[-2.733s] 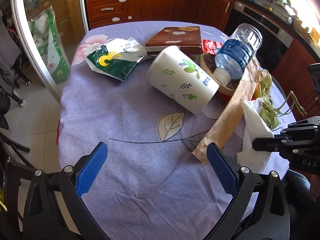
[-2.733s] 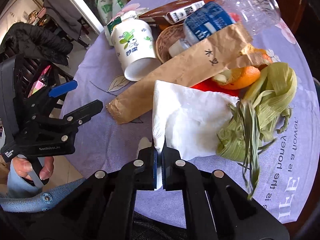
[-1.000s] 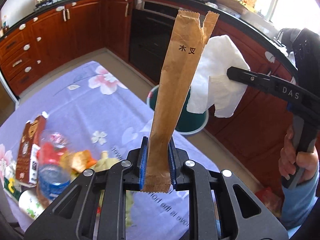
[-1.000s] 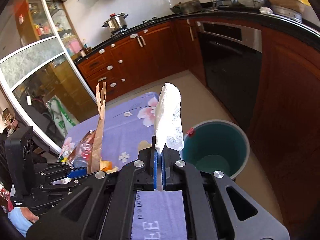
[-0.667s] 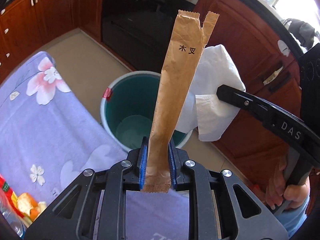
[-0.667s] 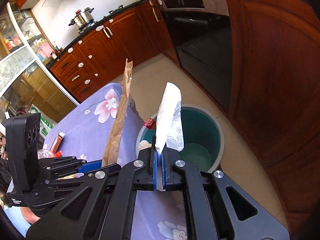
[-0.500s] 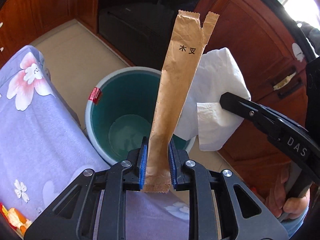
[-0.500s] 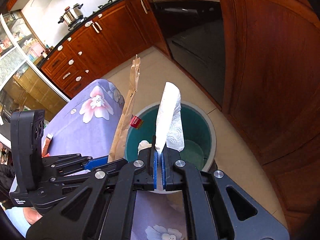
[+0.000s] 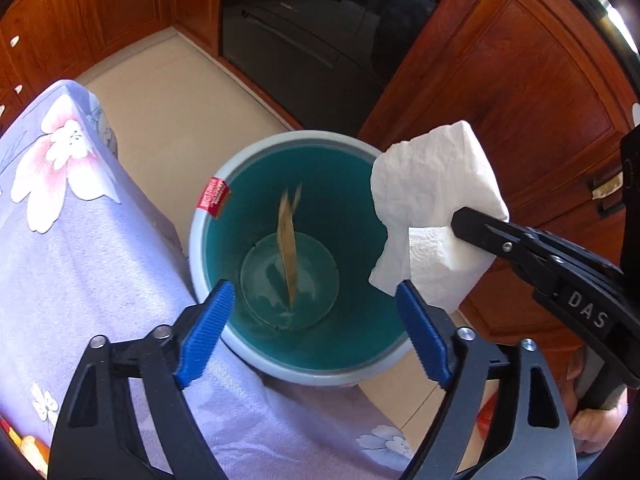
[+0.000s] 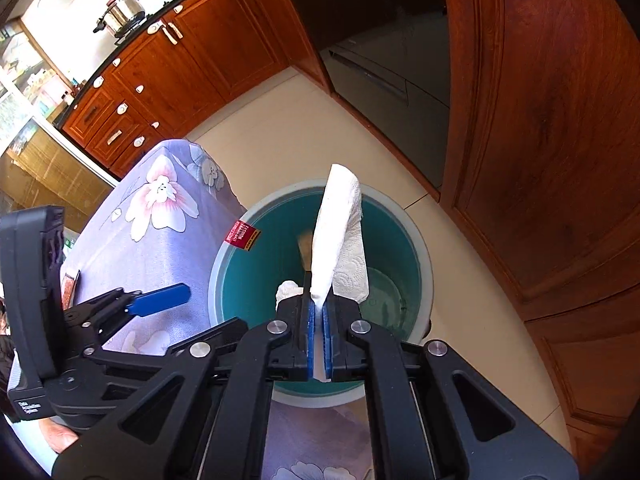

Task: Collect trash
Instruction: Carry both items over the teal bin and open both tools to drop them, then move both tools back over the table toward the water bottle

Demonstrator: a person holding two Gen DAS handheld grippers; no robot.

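Note:
A teal bin (image 9: 224,200) (image 10: 416,248) stands on the floor beside the table. My left gripper (image 9: 316,320) hangs above it with its jaws opening wide and nothing between them. The brown paper sleeve (image 9: 289,248) (image 10: 305,248) is loose and blurred inside the bin, falling toward its bottom. My right gripper (image 10: 317,312) (image 9: 460,218) is shut on a white paper napkin (image 10: 340,232) (image 9: 436,196), which it holds over the bin's right rim.
The table's purple floral cloth (image 9: 80,248) (image 10: 160,224) borders the bin on the left. Wooden cabinet doors (image 9: 500,92) and a dark oven front (image 9: 312,32) stand close behind. A red tag (image 9: 214,197) hangs on the bin's rim. A hand (image 9: 592,428) grips the right tool.
My left gripper went from shut on the brown sleeve to open, and the sleeve dropped into the bin. Both grippers came lower over the bin; the napkin stays pinched.

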